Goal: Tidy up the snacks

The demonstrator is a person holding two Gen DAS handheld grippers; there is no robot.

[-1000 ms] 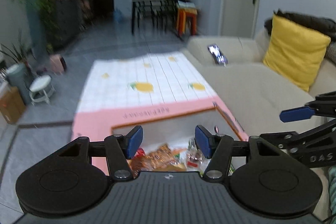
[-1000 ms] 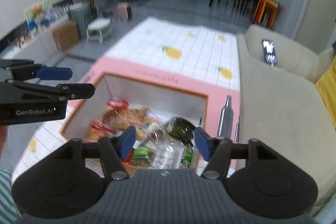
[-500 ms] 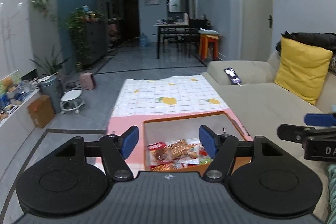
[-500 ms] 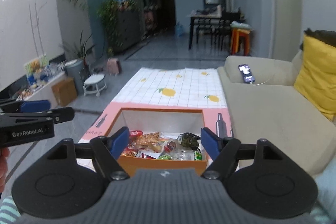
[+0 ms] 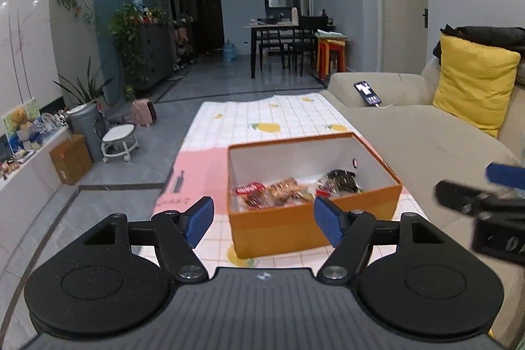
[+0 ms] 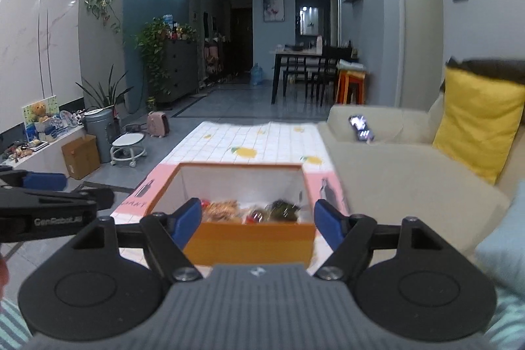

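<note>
beige sofa point(image 5: 410, 133) runs beside a low table point(image 5: 262, 117) with a lemon-print cloth. on its near end sits an open orange box point(image 5: 315, 228), white inside, holding mixed snack packets point(image 5: 282, 191); their print is unreadable. left gripper point(image 5: 262, 220) and right gripper point(image 6: 257, 223) have just been opening, jaws wide and empty. "genrobot.ai" marks the left gripper.
</note>
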